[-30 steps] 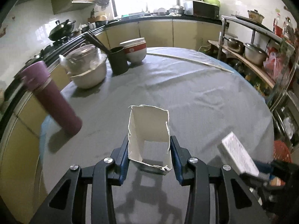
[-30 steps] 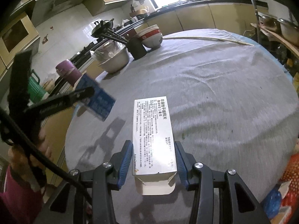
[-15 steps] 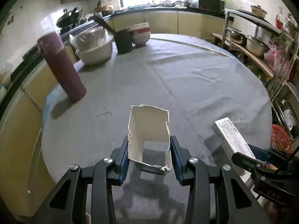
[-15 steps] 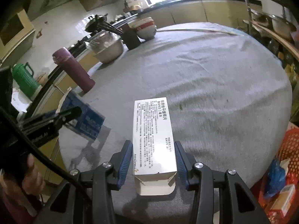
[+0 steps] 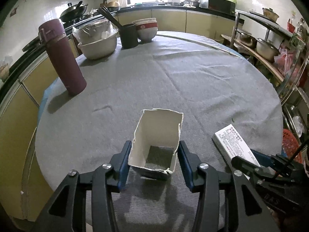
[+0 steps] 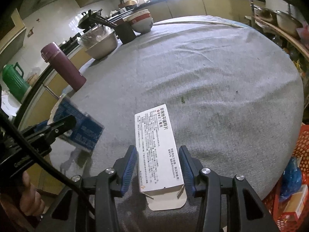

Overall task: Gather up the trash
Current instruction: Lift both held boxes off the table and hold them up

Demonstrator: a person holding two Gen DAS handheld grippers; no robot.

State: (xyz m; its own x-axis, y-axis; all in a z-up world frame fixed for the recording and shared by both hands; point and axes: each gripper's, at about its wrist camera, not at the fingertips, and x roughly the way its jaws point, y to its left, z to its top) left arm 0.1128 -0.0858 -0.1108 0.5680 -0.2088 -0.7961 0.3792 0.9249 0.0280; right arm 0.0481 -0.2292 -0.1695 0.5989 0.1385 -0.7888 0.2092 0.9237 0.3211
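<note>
Left claw (image 5: 153, 160) jaws just eased apart, torn carton (image 5: 157, 141) loose between them, near surface (image 5: 173, 81) front edge. Right claw (image 6: 158, 163) likewise opening around the box (image 6: 158, 150) beside it.

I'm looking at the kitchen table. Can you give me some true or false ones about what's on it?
1. The purple flask stands upright. True.
2. The tablecloth is red. False: it is grey.
3. The black holder is empty. False: chopsticks stick out of it.
4. Stacked bowls stand right beside the black holder. True.
</note>
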